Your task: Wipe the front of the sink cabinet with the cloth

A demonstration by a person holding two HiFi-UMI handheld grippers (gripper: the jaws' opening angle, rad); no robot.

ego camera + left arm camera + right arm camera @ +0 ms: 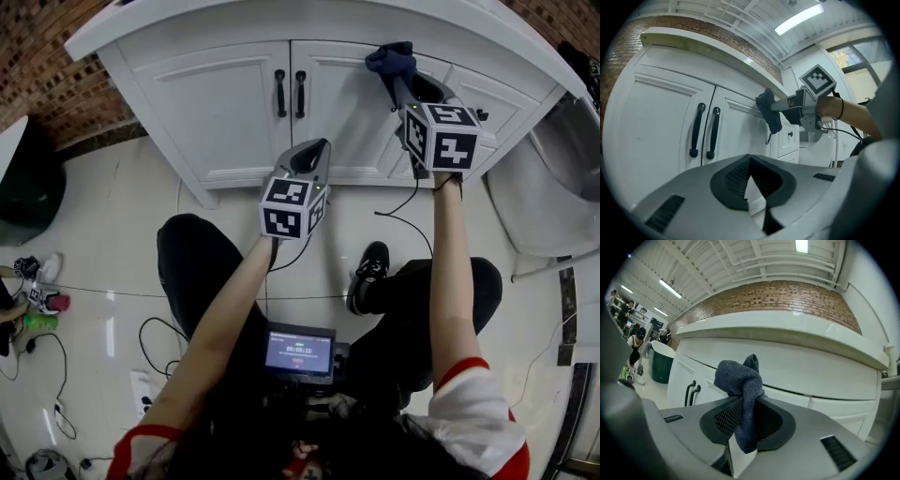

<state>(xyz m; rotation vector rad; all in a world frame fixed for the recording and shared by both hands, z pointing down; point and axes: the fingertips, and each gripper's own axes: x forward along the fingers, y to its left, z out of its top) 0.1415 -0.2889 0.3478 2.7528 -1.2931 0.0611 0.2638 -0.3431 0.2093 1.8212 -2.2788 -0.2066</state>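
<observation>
Counts: two grippers, one cloth, two doors, two black bar handles, one small knob.

- Right gripper (744, 404) is clamping the cloth (740, 380). The dark blue cloth is bunching into a knot above the jaws and one tail is hanging down between them.
- In the head view the cloth (391, 59) is sitting high on the sink cabinet (225, 103), at the top of the right door just under the overhanging surface (234, 17). From the left gripper view it is looking pressed to the door face, but actual contact is hard to confirm.
- Left gripper (749, 159) is closed with nothing in it: the jaw tips are meeting and only white door is showing through the gap below. It is hovering low in front of the doors, well apart from the cloth.
- The handles (280, 93) (300, 94) are sitting side by side at the door seam.
- The knob (790, 134) is showing on a drawer to the right.

Hidden or unclear: the right gripper's cube is covering part of the drawer section in the head view, and the cloth is covering its jaw tips there. Text on the screen (300, 352) at the person's lap is too small to read.
</observation>
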